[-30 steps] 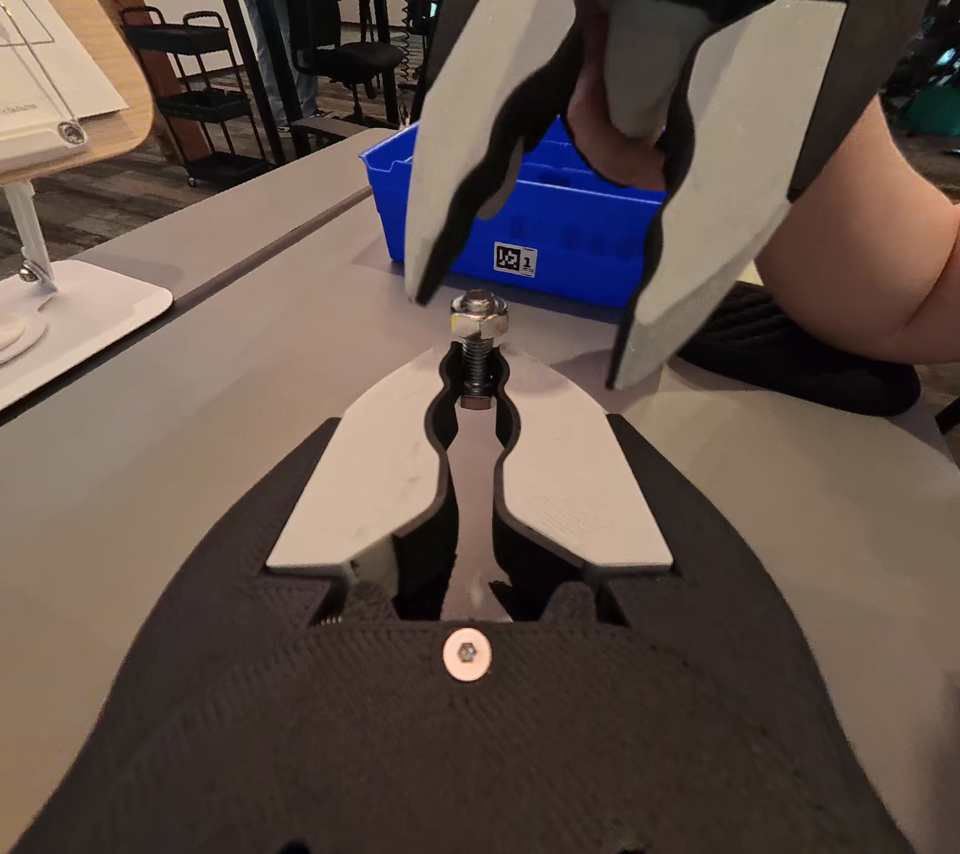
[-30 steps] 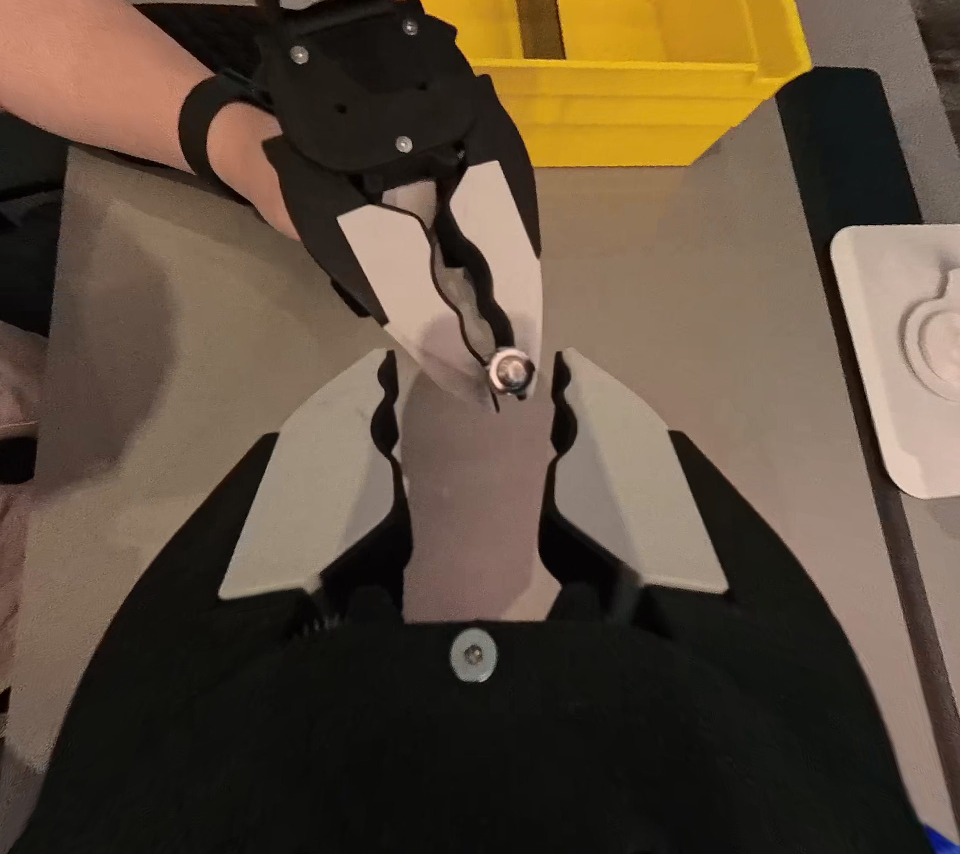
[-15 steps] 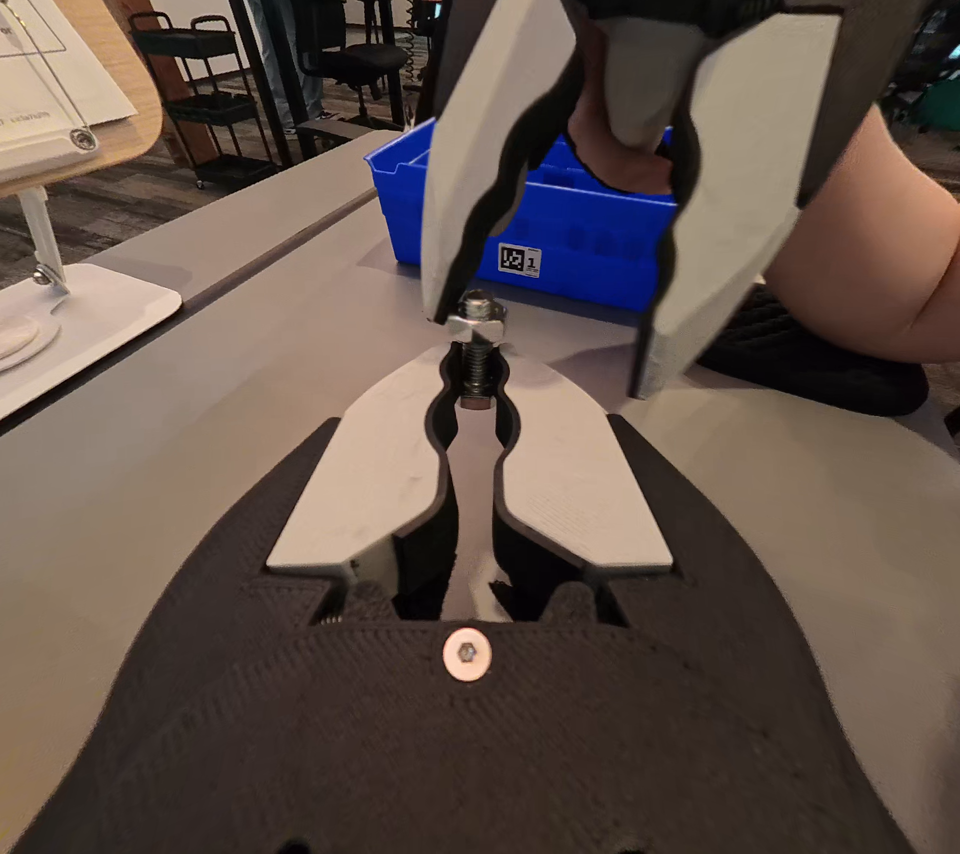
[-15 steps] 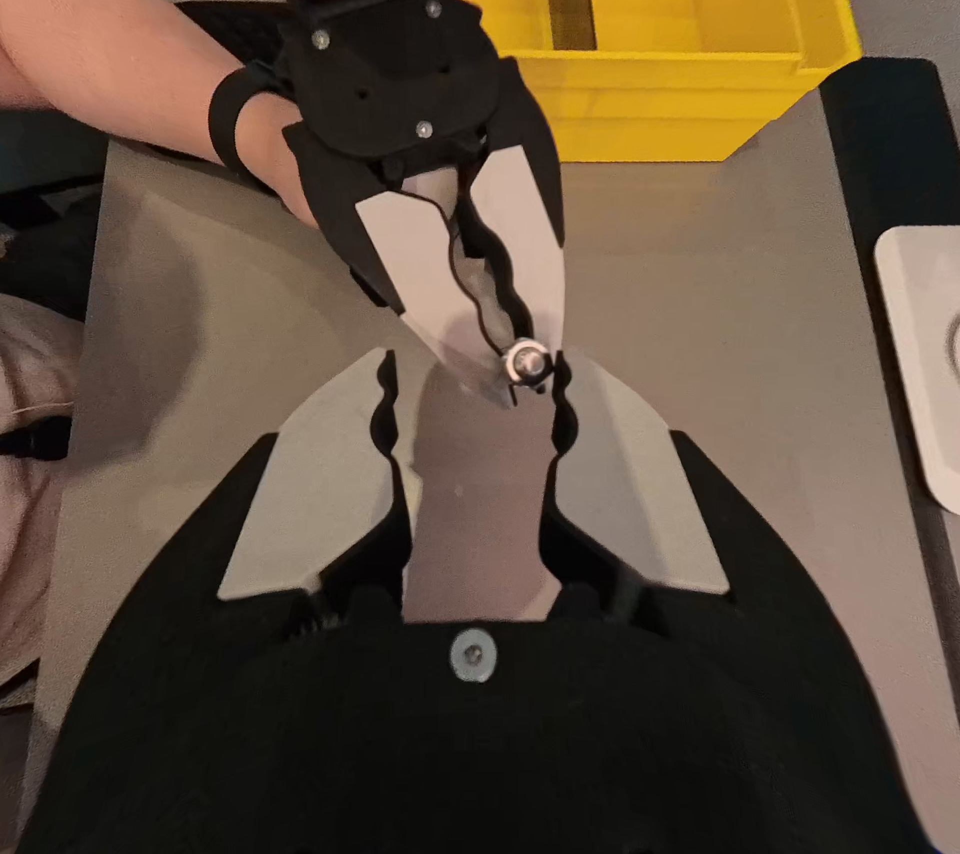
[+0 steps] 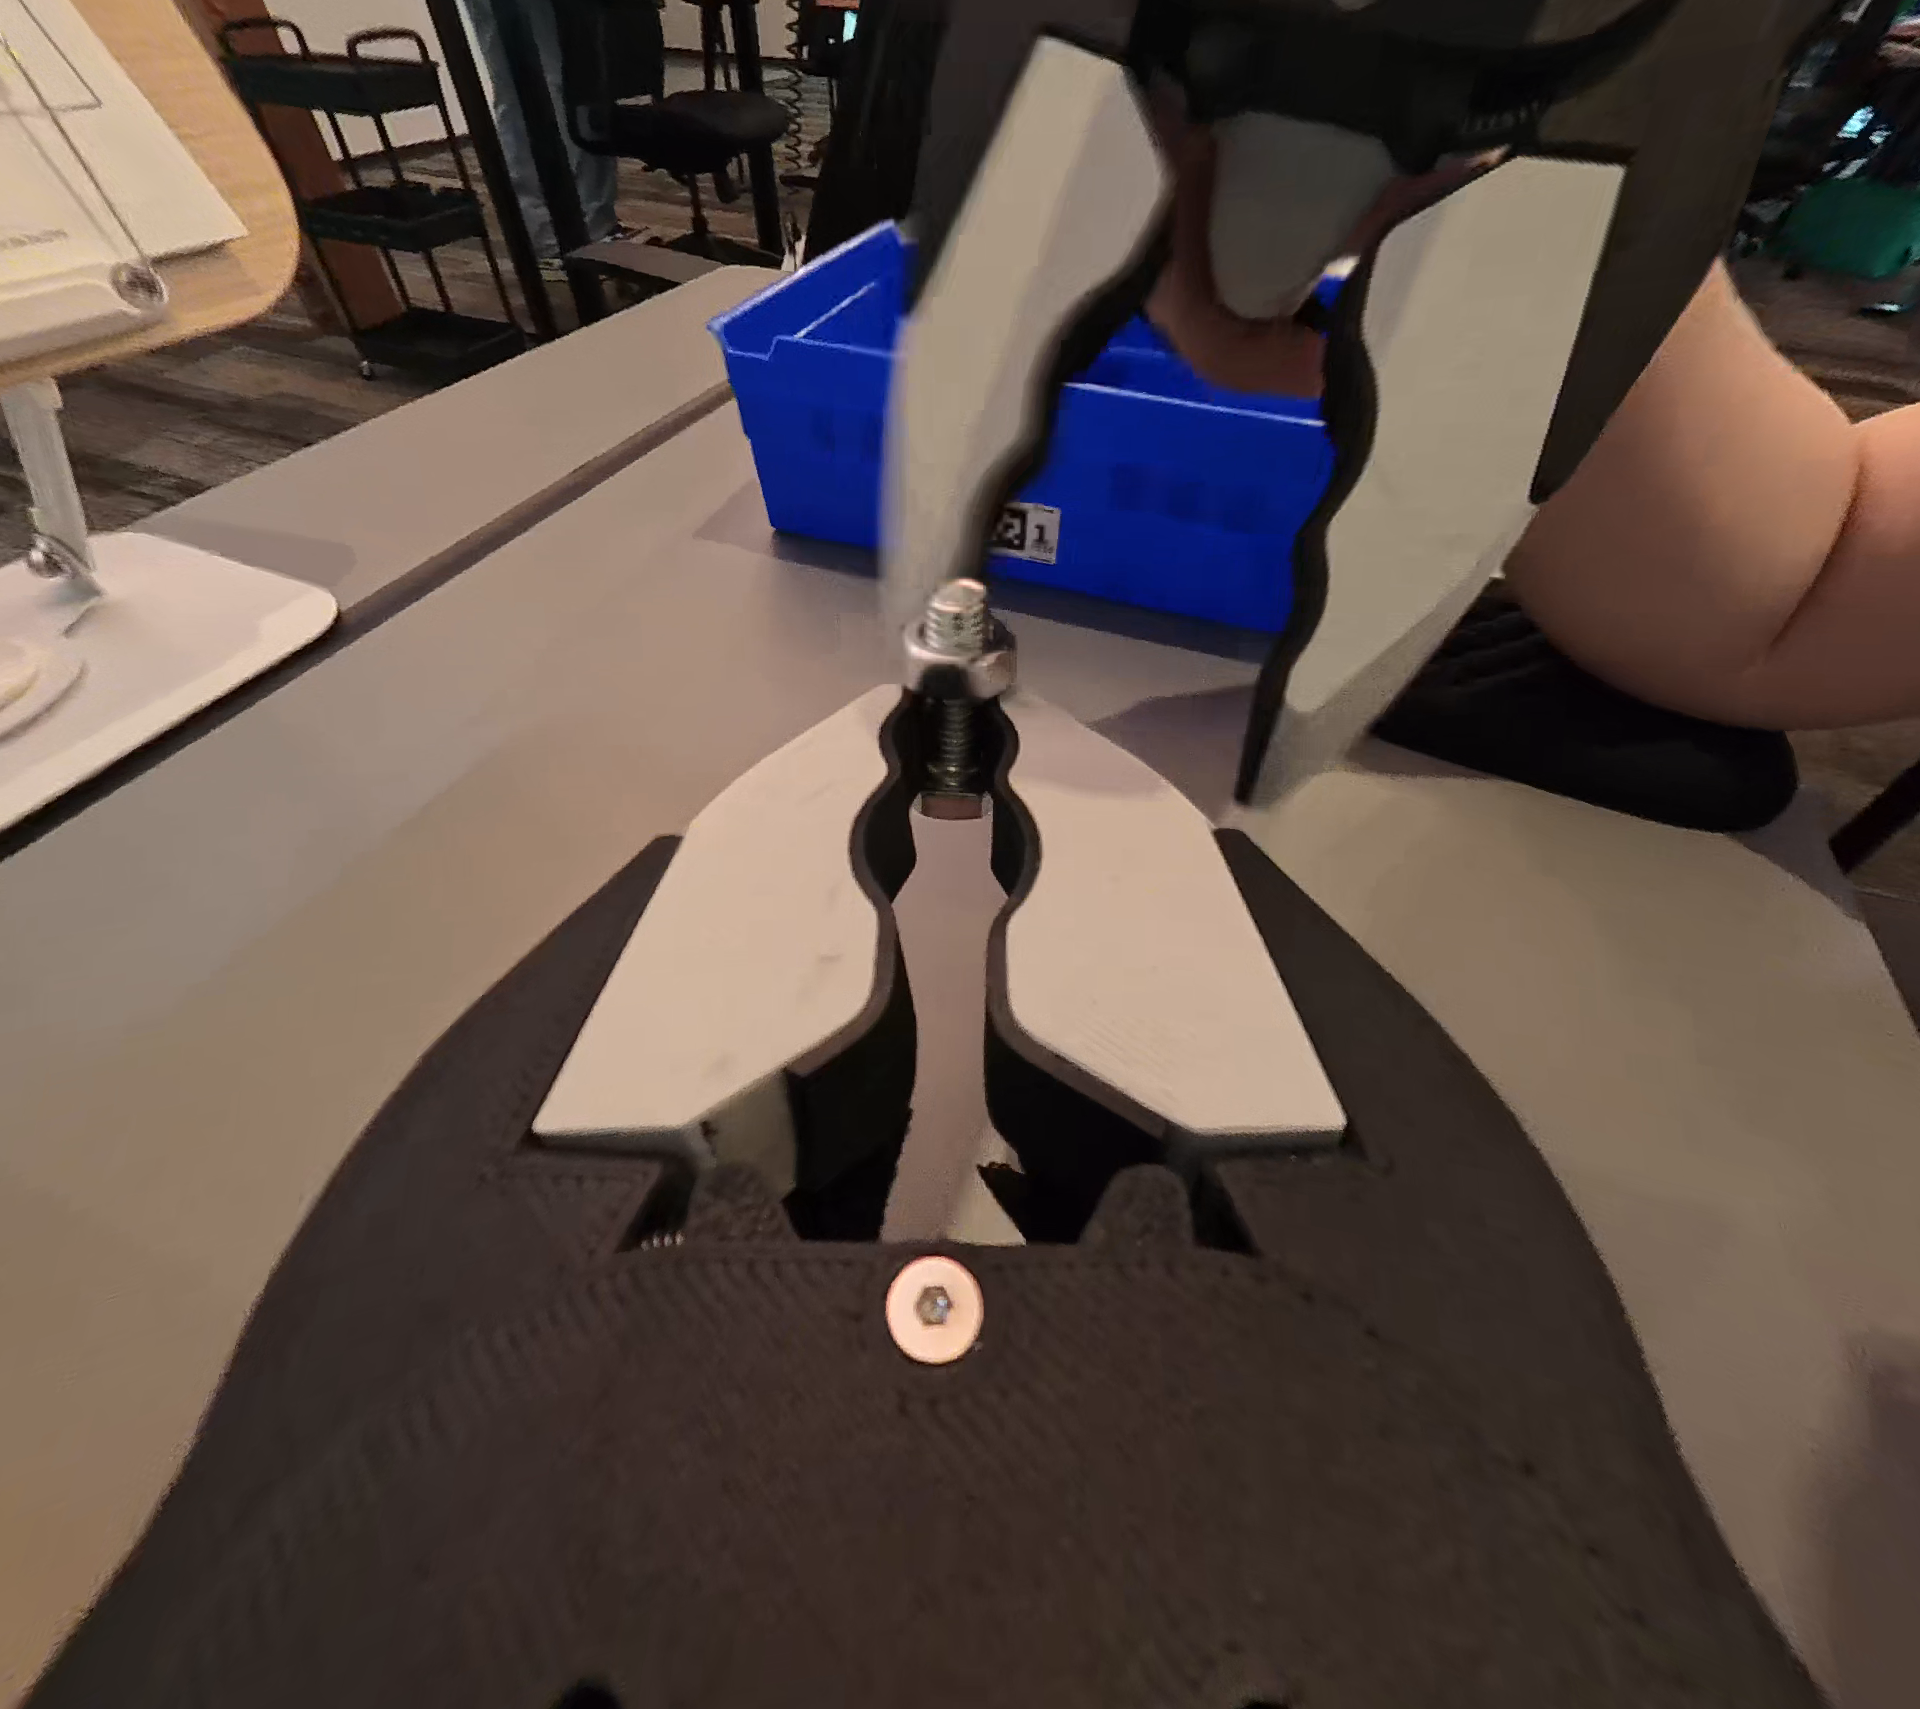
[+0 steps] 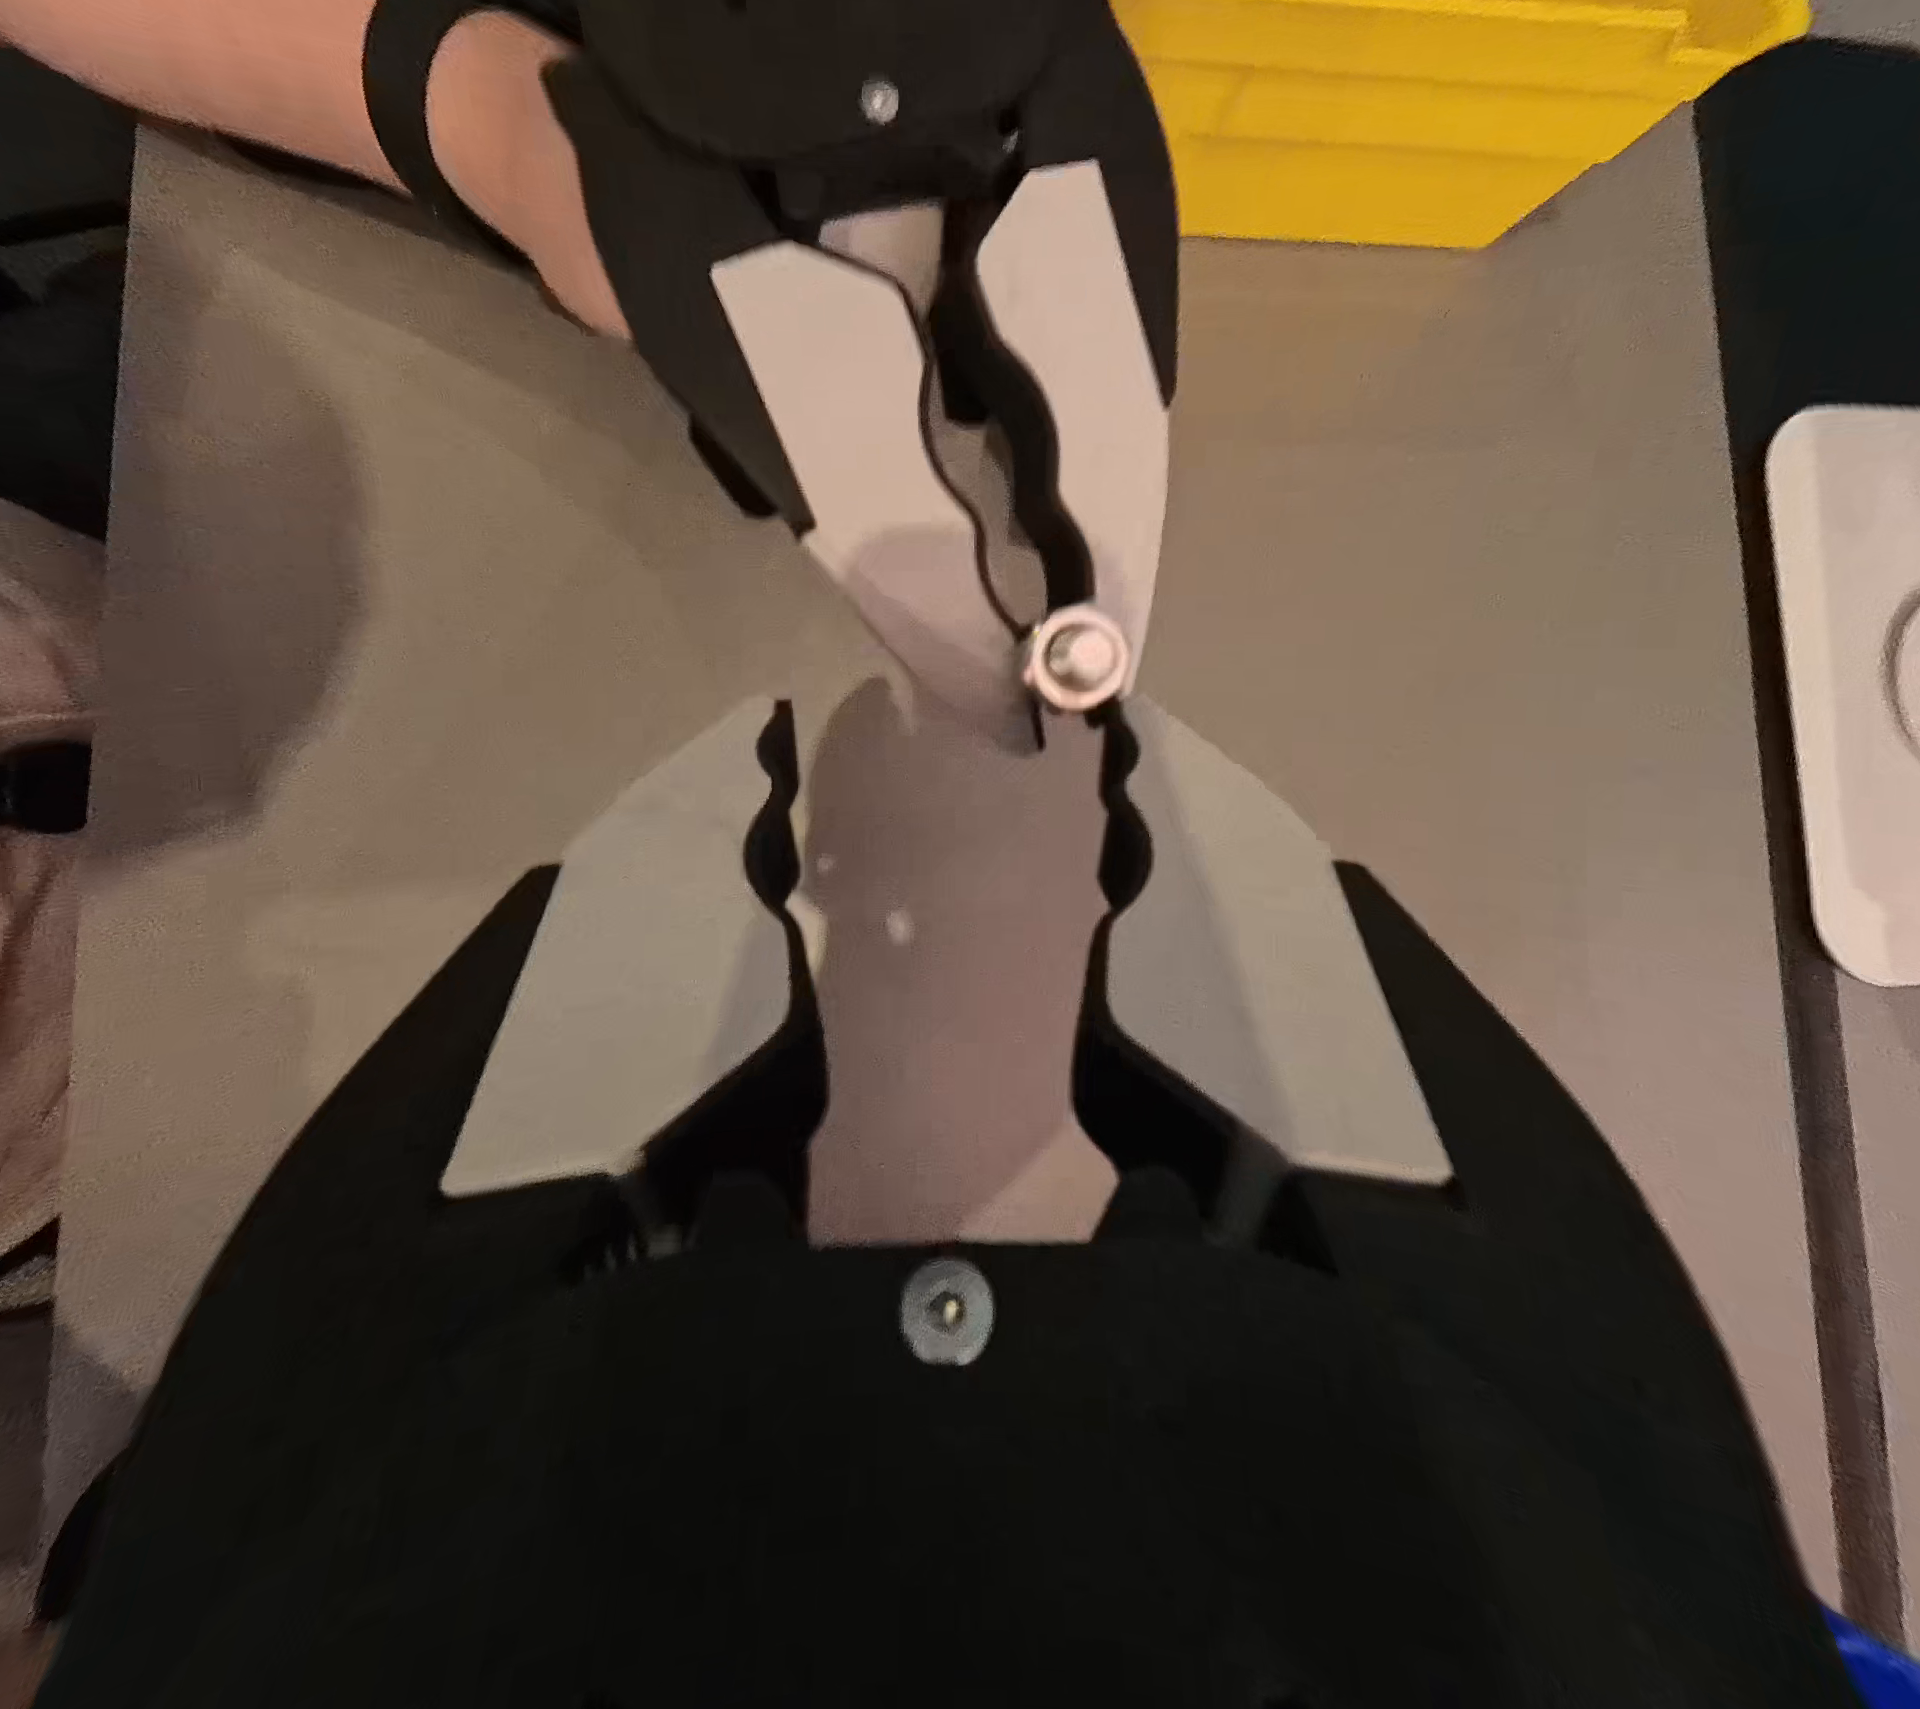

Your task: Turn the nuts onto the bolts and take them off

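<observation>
Your left hand-held gripper point(image 5: 951, 750) is clamping the bolt point(image 5: 954, 750) upright, nut point(image 5: 958, 660) near its top; your right hand-held gripper point(image 6: 951, 724) is spread apart, one fingertip point(image 6: 1117, 714) touching the nut.

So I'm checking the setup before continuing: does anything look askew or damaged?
Nothing stands out. The bolt stands upright in the shut left tool, the nut sits level, and the right tool is open.

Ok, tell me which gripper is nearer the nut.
Right. One fingertip of the open right gripper touches the nut; the left gripper clamps the bolt just below it.
</observation>
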Demonstrator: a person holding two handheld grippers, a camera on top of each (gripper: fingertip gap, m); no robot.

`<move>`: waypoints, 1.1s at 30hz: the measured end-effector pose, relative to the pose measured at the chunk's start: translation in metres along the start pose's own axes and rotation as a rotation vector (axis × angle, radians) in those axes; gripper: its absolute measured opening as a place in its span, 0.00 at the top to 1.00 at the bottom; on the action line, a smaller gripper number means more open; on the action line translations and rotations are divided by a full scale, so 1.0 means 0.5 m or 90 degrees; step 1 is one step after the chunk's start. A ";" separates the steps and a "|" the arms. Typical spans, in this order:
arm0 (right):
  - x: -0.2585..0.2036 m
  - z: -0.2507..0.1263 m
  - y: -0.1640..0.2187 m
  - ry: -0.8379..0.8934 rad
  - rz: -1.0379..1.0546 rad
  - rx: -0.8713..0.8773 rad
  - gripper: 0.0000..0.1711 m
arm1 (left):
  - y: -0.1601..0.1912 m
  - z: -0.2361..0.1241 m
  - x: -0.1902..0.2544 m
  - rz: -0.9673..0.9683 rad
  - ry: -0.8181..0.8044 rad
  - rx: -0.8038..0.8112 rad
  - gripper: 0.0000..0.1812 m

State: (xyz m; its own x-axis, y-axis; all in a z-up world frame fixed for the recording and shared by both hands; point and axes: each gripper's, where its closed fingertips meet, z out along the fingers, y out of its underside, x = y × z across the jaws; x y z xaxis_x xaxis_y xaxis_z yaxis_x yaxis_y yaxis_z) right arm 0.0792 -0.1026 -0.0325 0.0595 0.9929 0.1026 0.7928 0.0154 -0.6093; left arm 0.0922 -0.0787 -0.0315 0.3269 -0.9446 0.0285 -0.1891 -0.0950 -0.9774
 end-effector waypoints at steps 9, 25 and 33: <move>0.031 -0.033 -0.022 0.040 0.023 0.054 0.82 | 0.004 0.002 -0.004 -0.021 0.003 0.006 0.95; 0.045 -0.025 -0.038 0.009 0.055 0.114 0.90 | 0.001 0.003 0.009 -0.001 0.016 0.008 0.95; 0.043 -0.028 -0.040 -0.068 0.116 0.138 0.94 | -0.004 0.004 0.020 -0.028 0.055 0.031 0.94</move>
State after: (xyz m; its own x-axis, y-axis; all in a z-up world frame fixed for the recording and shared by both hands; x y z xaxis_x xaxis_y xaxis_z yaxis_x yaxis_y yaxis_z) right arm 0.0732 -0.0834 -0.0071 0.1157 0.9882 -0.1001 0.6260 -0.1508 -0.7651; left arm 0.0977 -0.0871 -0.0296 0.2532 -0.9634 0.0882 -0.1305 -0.1244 -0.9836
